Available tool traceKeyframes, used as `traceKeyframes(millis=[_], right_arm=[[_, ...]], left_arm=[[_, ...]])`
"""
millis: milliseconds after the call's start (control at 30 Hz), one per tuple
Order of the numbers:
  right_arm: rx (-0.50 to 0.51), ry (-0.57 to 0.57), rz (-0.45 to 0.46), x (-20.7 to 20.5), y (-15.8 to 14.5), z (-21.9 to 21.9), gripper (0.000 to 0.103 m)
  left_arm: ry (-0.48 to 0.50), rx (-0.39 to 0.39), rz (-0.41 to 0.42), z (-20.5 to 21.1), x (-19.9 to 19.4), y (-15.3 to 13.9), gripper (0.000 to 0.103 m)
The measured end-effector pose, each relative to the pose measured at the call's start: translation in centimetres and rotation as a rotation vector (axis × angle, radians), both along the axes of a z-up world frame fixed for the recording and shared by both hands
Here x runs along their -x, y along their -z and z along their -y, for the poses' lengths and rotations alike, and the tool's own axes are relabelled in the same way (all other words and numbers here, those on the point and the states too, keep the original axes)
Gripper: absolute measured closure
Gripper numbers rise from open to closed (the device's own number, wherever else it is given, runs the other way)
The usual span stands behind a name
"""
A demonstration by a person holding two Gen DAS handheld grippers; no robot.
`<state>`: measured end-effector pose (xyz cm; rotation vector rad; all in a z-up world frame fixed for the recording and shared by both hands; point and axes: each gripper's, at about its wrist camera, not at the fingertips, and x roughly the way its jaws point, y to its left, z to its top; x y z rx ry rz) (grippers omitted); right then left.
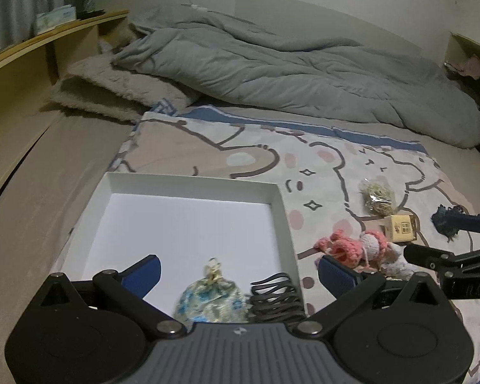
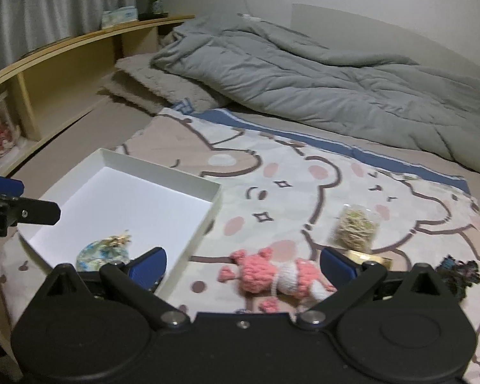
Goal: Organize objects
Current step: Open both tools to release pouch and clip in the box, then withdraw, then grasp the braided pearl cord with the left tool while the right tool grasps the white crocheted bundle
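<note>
On the bed, cartoon bear sheet [image 2: 304,172] under a white tray [image 1: 281,211], grey duvet [image 1: 288,70] bunched behind, wooden shelf [image 2: 64,73] alongside, left gripper [image 1: 240,272] and right gripper [image 2: 243,265] both spread wide, holding nothing.

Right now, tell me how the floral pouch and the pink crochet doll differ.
The floral pouch lies inside the white box; the pink crochet doll lies outside it on the bear-print blanket. The pouch is a rounded blue-patterned cloth bundle tied at the top; the doll is long, pink and white yarn, lying on its side. Both are small soft items, and neither gripper holds either.
</note>
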<state>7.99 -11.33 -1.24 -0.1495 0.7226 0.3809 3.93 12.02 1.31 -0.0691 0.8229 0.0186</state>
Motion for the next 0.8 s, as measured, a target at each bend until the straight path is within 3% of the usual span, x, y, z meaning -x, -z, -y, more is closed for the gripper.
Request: traceKeyframes(millis=[600, 800], right_arm=[[-0.009, 0.148, -0.003, -0.6, 1.1, 7.2, 0.000], [-0.026, 0.198, -0.031, -1.5, 2.1, 9.6, 0.000]], left_arm=[[0.117, 0.006, -0.003, 7.3, -3.4, 1.5, 0.000], [0.158, 0.030, -0.053, 10.1, -4.5, 2.7, 0.000]])
